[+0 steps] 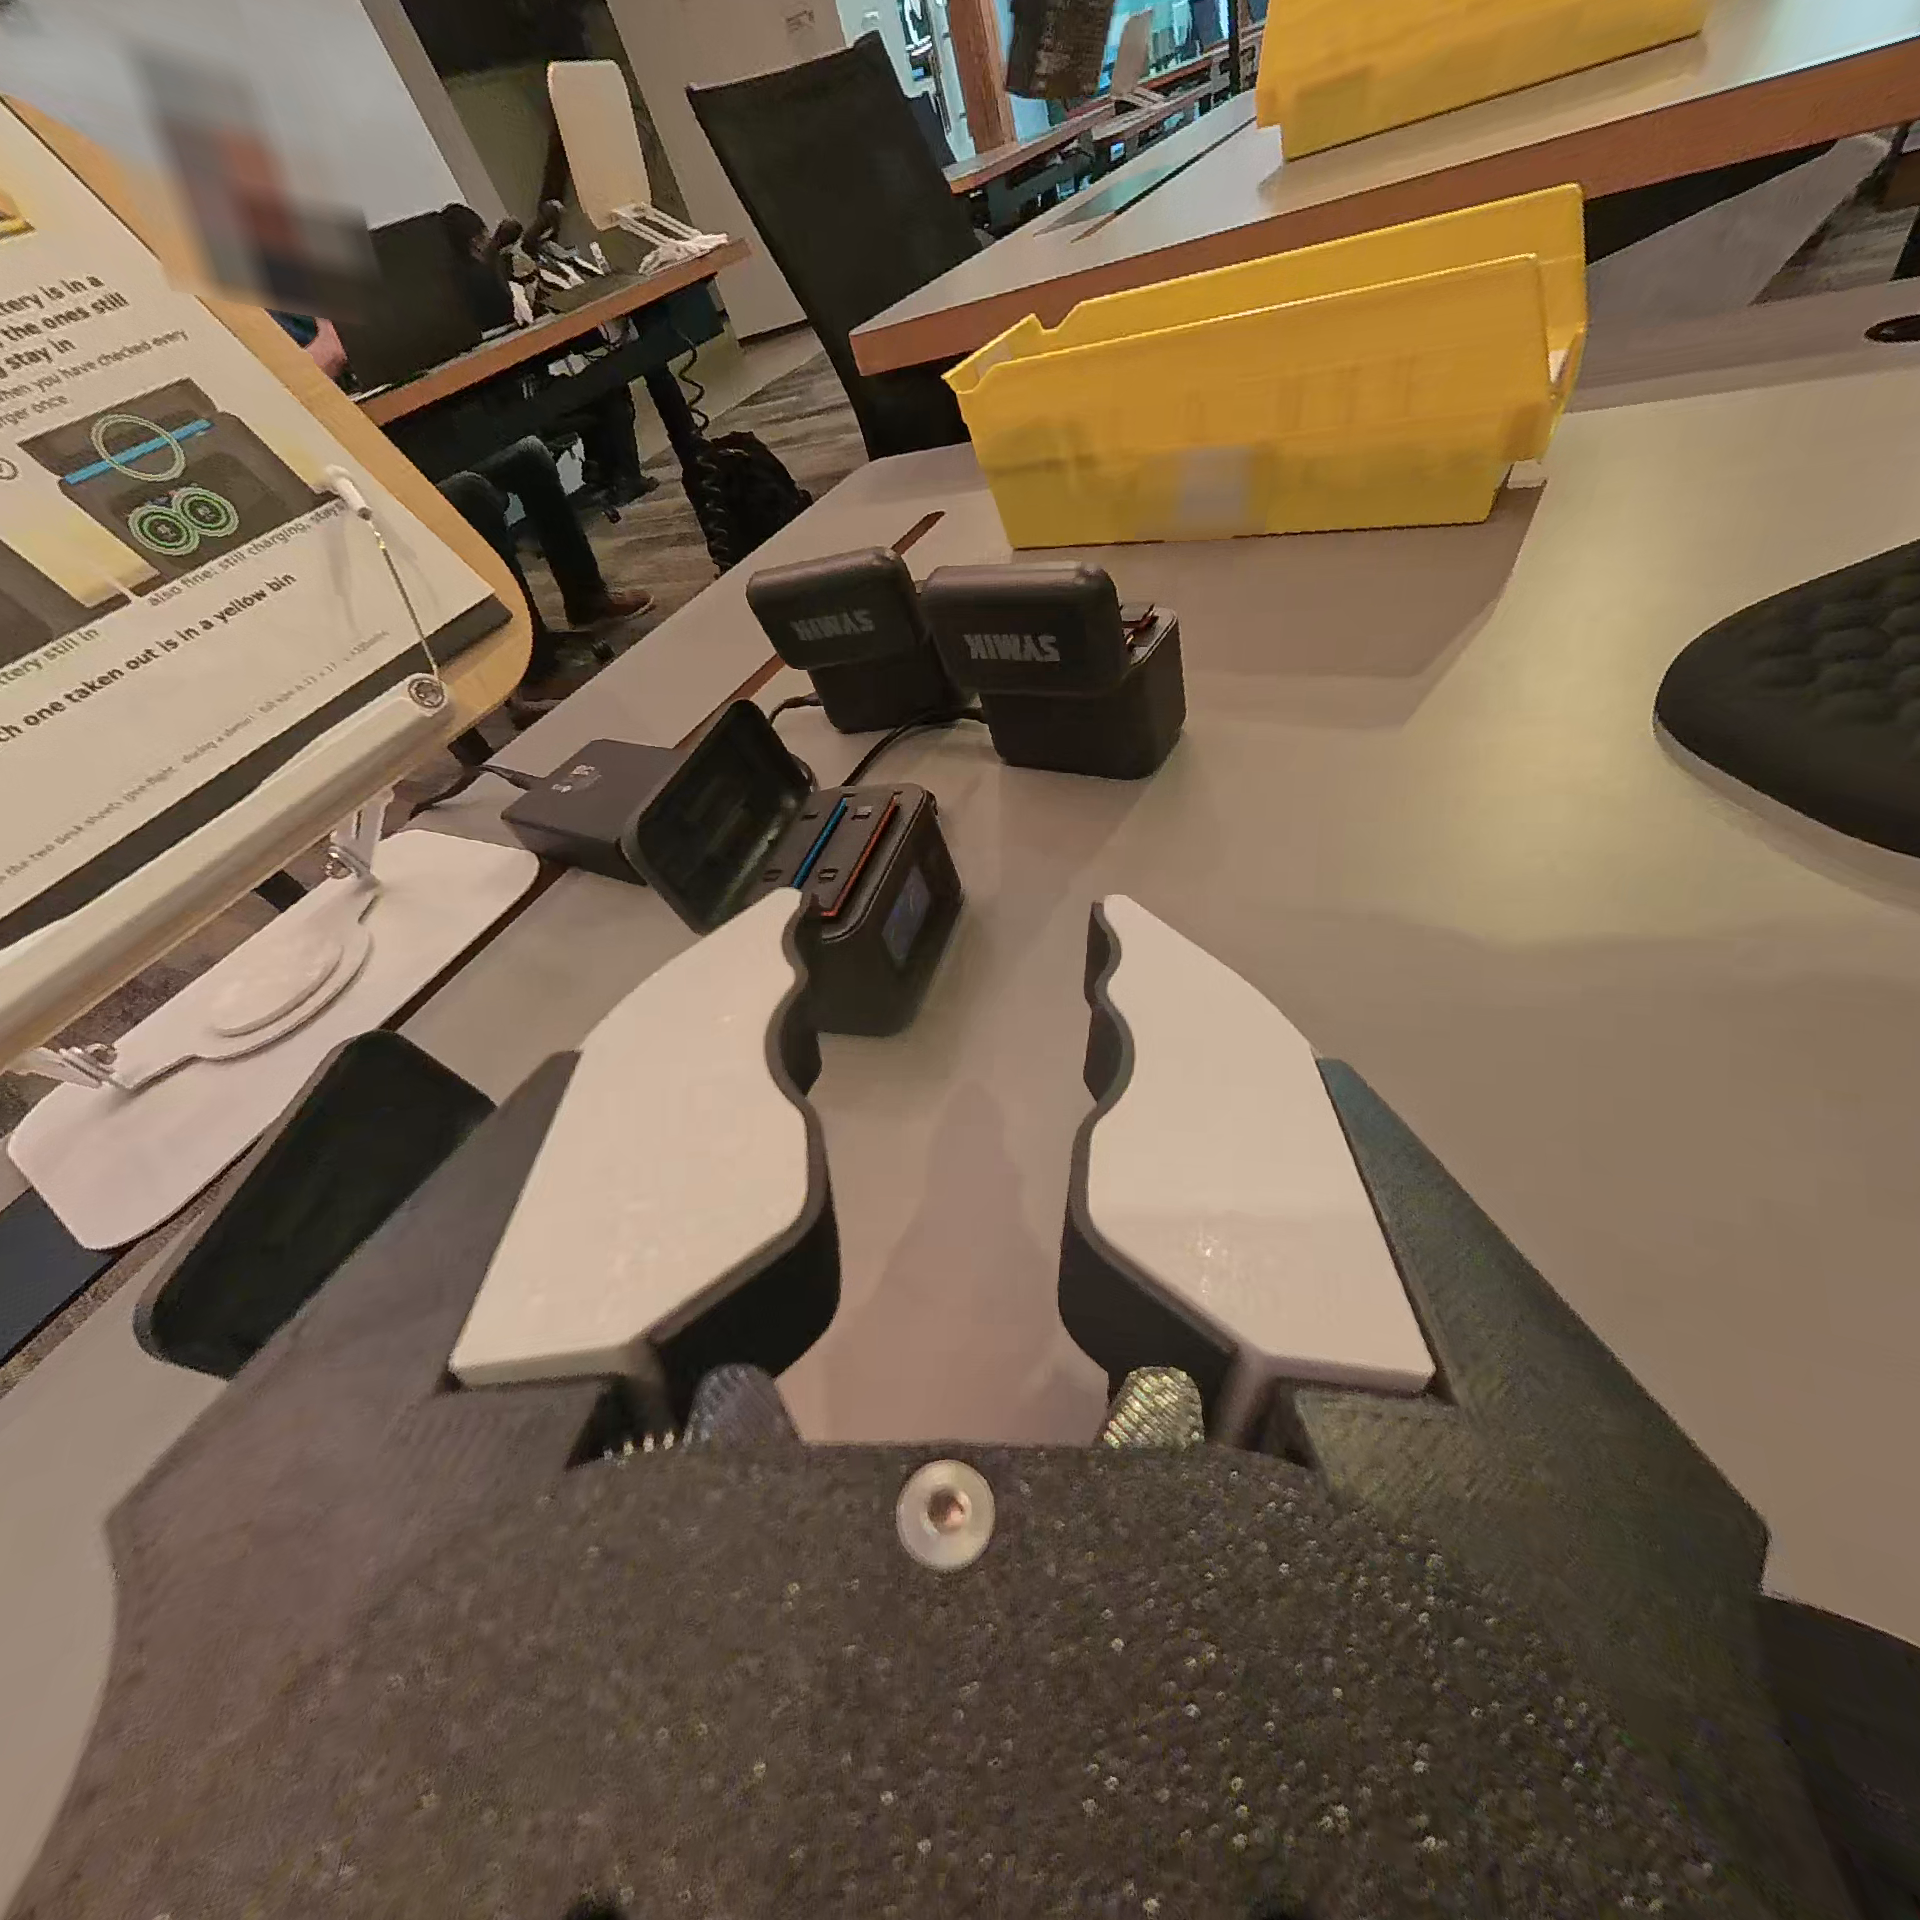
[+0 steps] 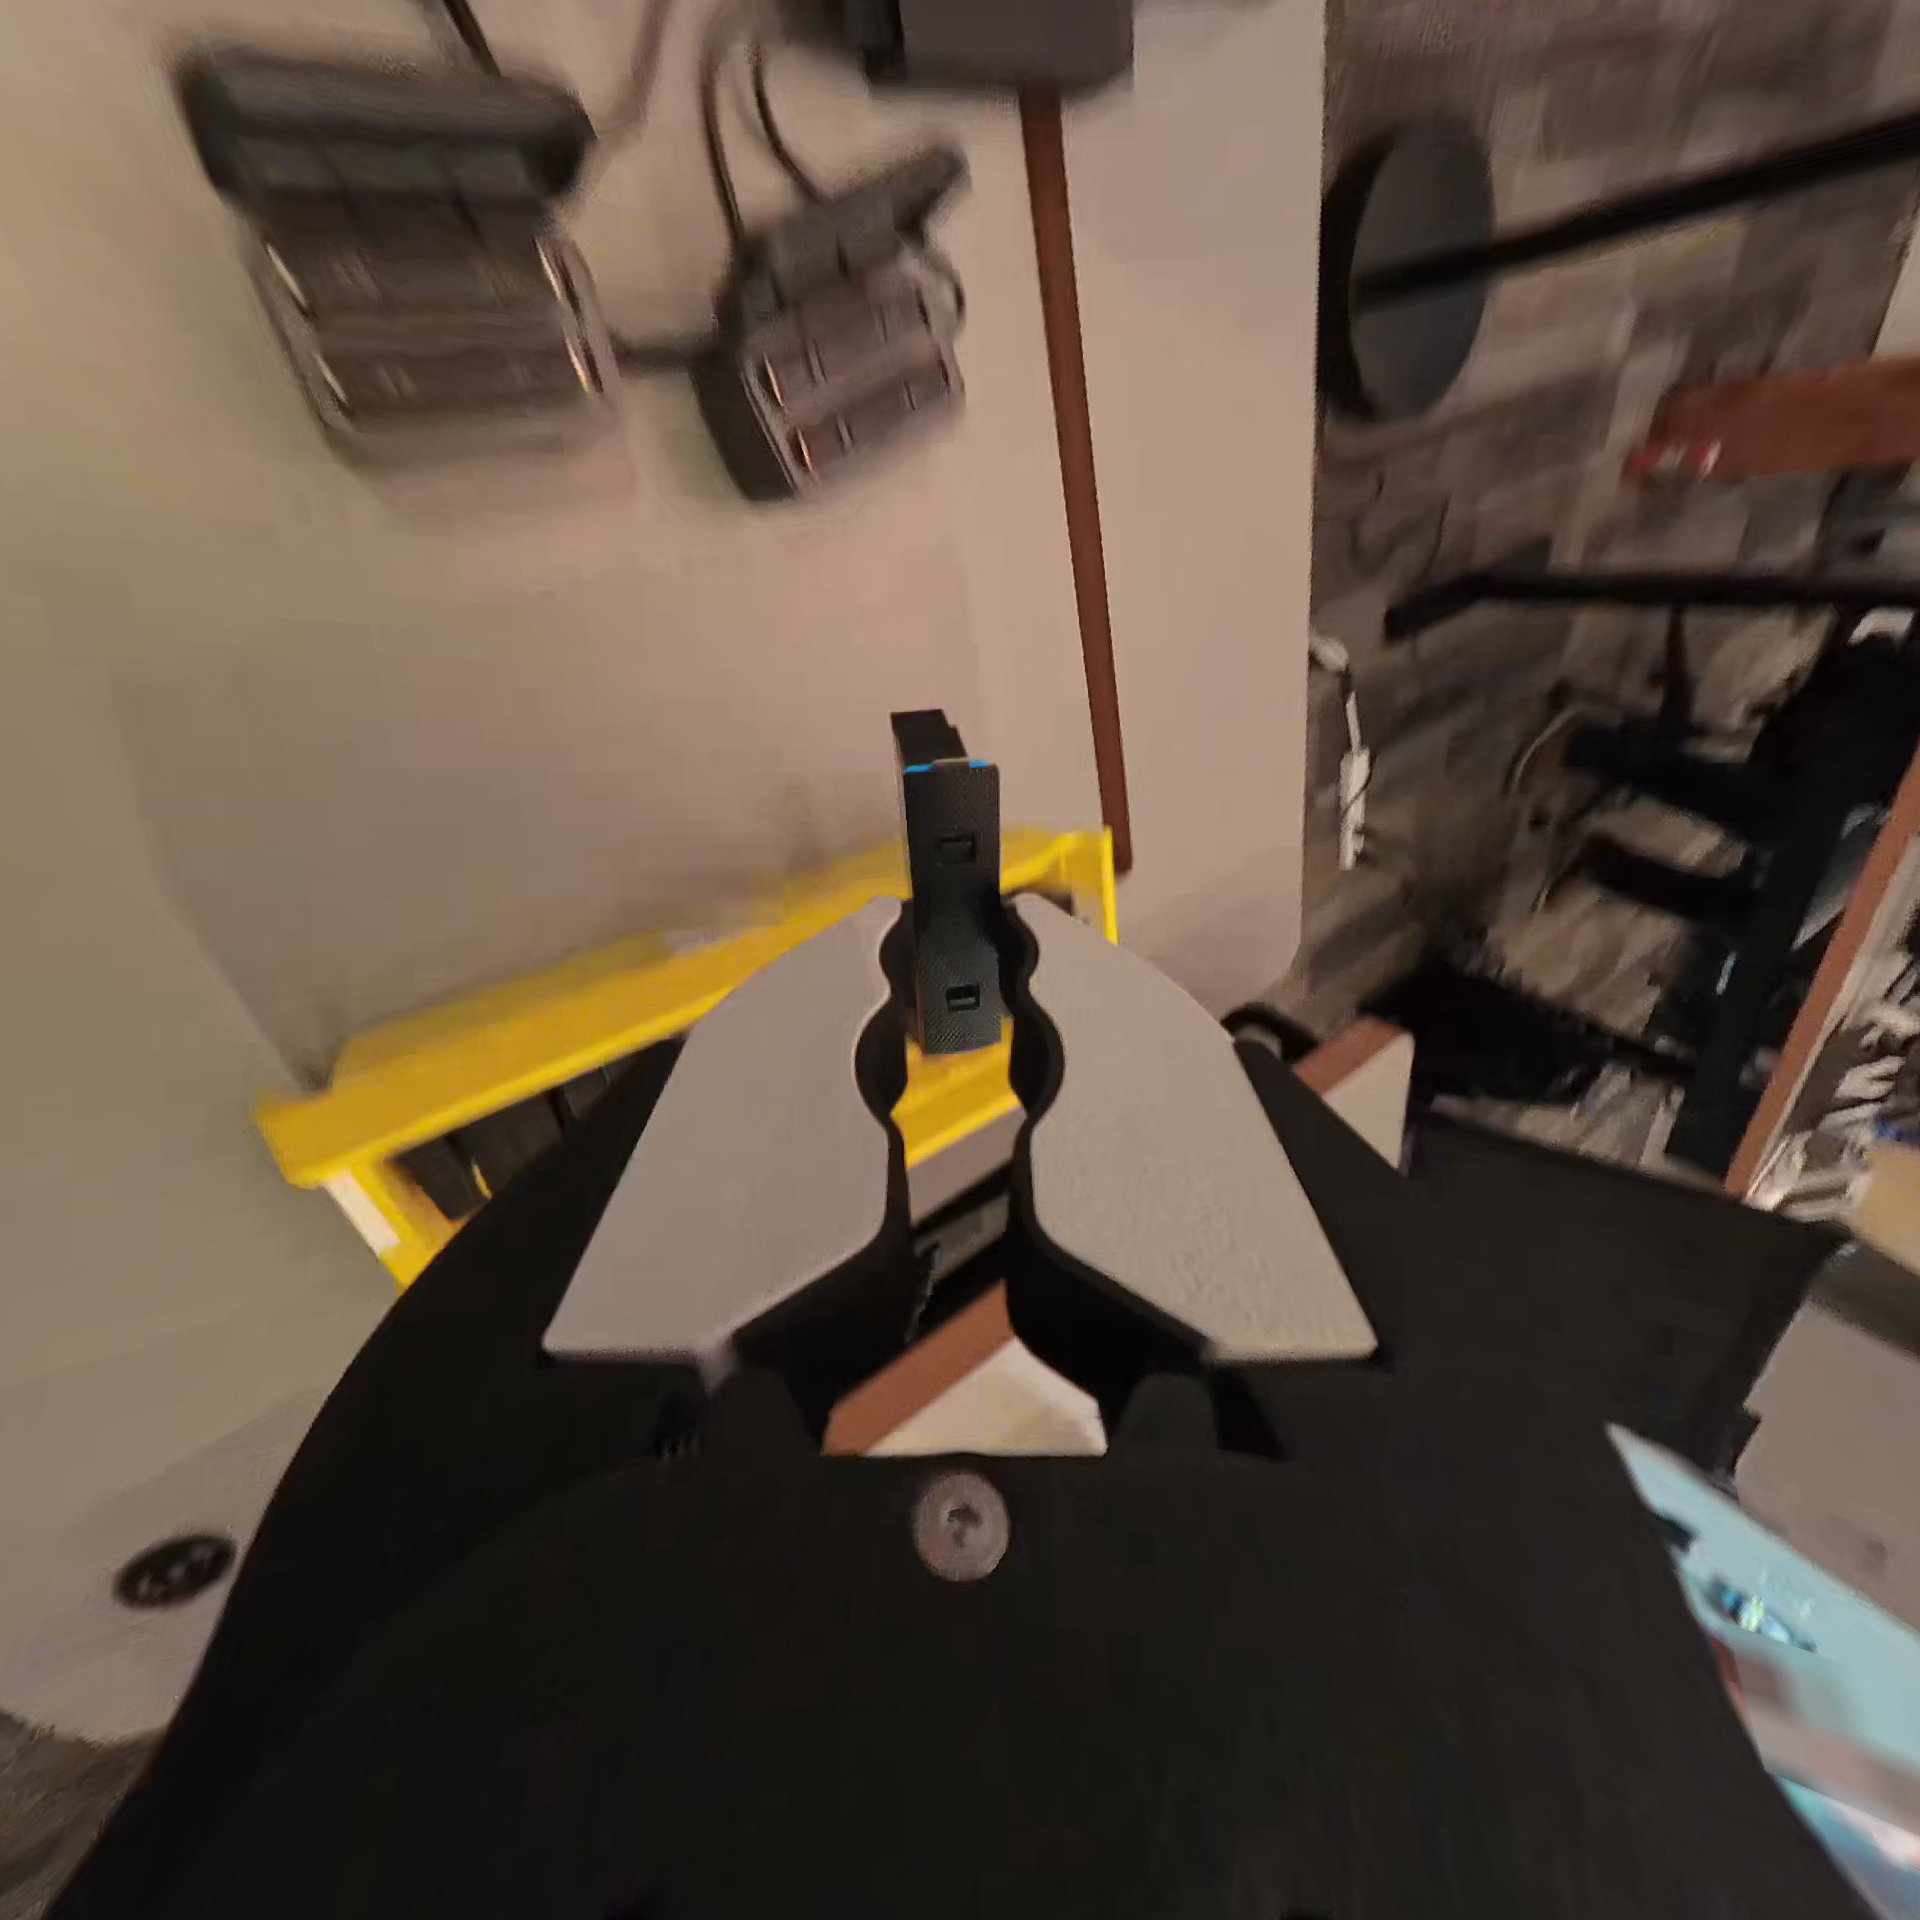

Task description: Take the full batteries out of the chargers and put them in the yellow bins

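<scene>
Right gripper [image 2: 956, 935] clamps black battery [image 2: 951, 894] upright above yellow bin [image 2: 582, 1029]. Left gripper [image 1: 940, 925] spread wide, empty, low over grey desk [image 1: 1351, 935], open-lidded charger [image 1: 868, 904] just beyond its left fingertip; two lidded chargers [image 1: 977, 665] farther back.

Three chargers [image 1: 883, 914] stand on the table [image 1: 1351, 935], bin [image 1: 1247, 436] behind them.
</scene>
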Demonstrator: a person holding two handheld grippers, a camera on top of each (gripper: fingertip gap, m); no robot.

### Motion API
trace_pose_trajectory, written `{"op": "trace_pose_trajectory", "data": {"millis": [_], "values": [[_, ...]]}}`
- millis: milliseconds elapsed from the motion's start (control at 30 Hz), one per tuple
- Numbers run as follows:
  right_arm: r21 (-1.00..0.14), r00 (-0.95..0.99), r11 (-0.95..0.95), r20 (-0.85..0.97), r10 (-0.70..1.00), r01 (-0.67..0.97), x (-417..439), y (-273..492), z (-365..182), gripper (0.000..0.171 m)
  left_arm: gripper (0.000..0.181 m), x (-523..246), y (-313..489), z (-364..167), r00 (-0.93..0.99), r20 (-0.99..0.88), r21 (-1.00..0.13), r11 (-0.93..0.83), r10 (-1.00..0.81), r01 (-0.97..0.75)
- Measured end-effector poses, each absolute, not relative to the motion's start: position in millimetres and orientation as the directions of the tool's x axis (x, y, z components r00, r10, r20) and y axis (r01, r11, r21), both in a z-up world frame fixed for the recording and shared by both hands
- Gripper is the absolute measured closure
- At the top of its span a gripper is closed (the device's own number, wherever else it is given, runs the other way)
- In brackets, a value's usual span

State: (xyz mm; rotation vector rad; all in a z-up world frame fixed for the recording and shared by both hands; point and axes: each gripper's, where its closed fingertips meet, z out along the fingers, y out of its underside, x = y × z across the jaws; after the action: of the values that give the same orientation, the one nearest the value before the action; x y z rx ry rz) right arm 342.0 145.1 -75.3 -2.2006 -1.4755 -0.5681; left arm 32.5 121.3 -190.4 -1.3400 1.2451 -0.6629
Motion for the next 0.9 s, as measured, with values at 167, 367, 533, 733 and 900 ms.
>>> {"op": "trace_pose_trajectory", "data": {"millis": [167,367,533,733,900], "values": [[-0.010,0.399,-0.448,0.472,0.786,0.894,421.8,135.0,-116.1,0.157,0.136,32.6,123.8,-196.1,0.284,-0.267,-0.938,0.180,-0.921,-0.298],[0.047,0.408,-0.459,0.386,0.828,0.887,453.8,134.8,-179.5,0.156,0.139,31.8,127.5,-202.6,0.297,-0.256,-0.937,0.160,-0.920,-0.312],[0.054,0.415,-0.460,0.350,0.840,0.886,462.7,145.0,-206.7,0.156,0.140,28.3,132.7,-207.2,0.316,-0.239,-0.939,0.136,-0.918,-0.316],[0.062,0.424,-0.475,0.360,0.831,0.878,468.2,155.6,-219.4,0.156,0.140,26.1,136.8,-212.1,0.327,-0.223,-0.940,0.115,-0.918,-0.320],[0.050,0.430,-0.483,0.380,0.819,0.874,470.6,160.7,-217.9,0.155,0.141,26.7,137.2,-216.3,0.324,-0.222,-0.937,0.109,-0.920,-0.331]]}}
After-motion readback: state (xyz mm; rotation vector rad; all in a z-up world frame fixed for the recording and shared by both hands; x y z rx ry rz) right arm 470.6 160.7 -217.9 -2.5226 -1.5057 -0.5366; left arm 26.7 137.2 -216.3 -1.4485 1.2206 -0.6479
